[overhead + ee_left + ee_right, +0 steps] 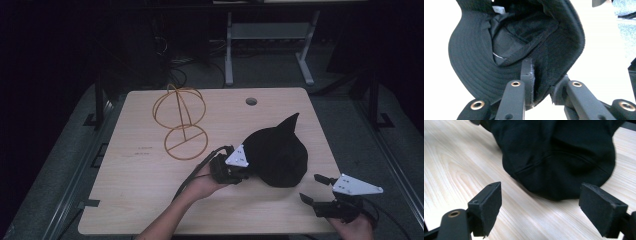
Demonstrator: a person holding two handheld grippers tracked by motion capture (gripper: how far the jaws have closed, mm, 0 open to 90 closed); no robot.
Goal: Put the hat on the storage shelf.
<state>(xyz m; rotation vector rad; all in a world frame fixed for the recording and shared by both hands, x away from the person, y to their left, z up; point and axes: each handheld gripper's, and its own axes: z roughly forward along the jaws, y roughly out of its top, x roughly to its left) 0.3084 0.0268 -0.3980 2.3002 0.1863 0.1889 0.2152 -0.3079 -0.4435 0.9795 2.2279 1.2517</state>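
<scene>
A black cap (277,152) lies on the right half of the light wooden table (140,190), its brim pointing to the far side. My left gripper (239,172) is shut on the cap's near left edge; in the left gripper view the cap's rim (544,82) is pinched between the jaws and the inside of the cap (524,30) faces the camera. My right gripper (316,187) hovers open near the table's front right corner, just short of the cap (559,160), with nothing between its pads (490,207).
A gold wire hat stand (180,122) with a round base stands at the back left of the table. A cable hole (251,101) sits near the far edge. Dark floor and a grey table frame (267,45) lie beyond.
</scene>
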